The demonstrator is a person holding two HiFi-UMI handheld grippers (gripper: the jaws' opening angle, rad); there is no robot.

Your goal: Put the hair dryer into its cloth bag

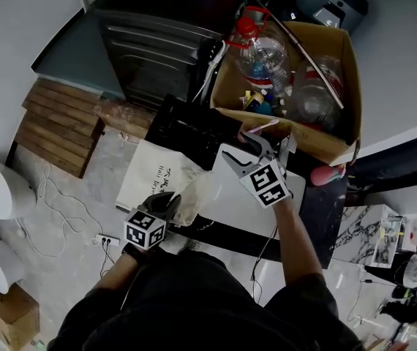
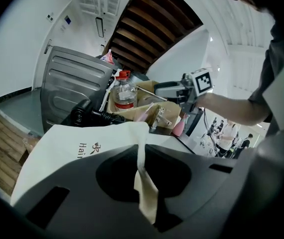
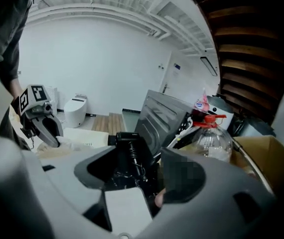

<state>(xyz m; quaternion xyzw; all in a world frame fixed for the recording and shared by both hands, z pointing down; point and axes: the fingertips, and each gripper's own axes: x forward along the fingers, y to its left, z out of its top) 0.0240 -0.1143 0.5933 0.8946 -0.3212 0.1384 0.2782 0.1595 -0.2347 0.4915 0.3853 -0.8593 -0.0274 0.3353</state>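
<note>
The cream cloth bag (image 1: 152,172) lies flat on the white tabletop, with its printed side up. My left gripper (image 1: 172,202) is shut on the bag's near edge; in the left gripper view a strip of the bag (image 2: 143,180) is pinched between the jaws. The black hair dryer (image 1: 192,126) with its coiled cord lies just beyond the bag, in front of the cardboard box. My right gripper (image 1: 238,145) stands open just right of the dryer. In the right gripper view the hair dryer (image 3: 128,151) shows through the gap between the wide jaws, which grip nothing.
An open cardboard box (image 1: 340,64) holding plastic bottles (image 1: 264,55) stands behind the dryer. A grey metal cabinet (image 1: 150,46) is at the back left, with wooden slats (image 1: 55,126) on the floor. A white cable and power strip (image 1: 106,240) lie on the floor at left.
</note>
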